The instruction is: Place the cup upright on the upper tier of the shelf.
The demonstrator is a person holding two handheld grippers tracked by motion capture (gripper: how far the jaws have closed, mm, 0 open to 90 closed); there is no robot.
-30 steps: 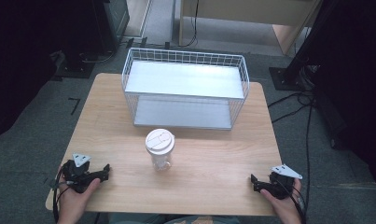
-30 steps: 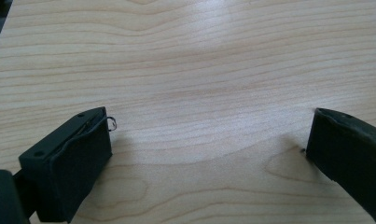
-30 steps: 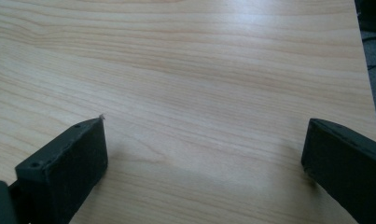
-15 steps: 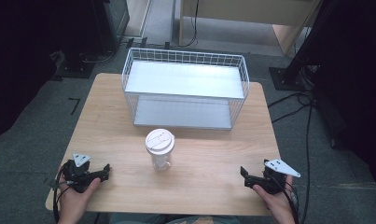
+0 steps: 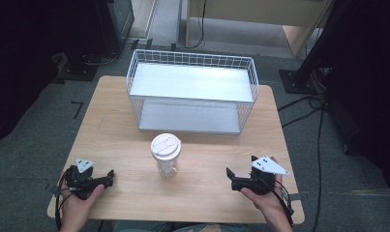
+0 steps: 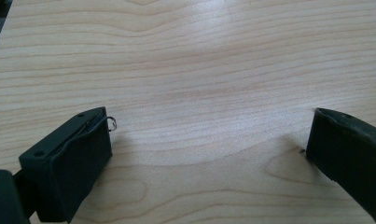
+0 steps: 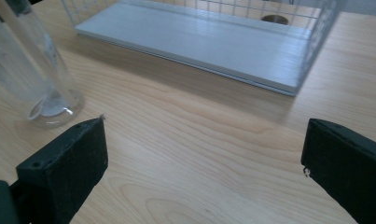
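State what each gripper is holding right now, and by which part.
Nothing is held. The left gripper and right gripper are both open over bare wooden table; the clear plastic cup with white lid stands untouched between them.

Cup (image 7: 31,74) top cropped (right gripper view)

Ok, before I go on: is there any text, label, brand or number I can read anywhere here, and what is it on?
No readable text in any view.
White plastic lid of the clear plastic cup: raised moulded shapes, no legible lettering.
White wire basket with its white shelf board: no label shows.
Light wooden table: plain grain, no marks.
Grey three-cornered plate on the right hand-held gripper: small dots, no characters.
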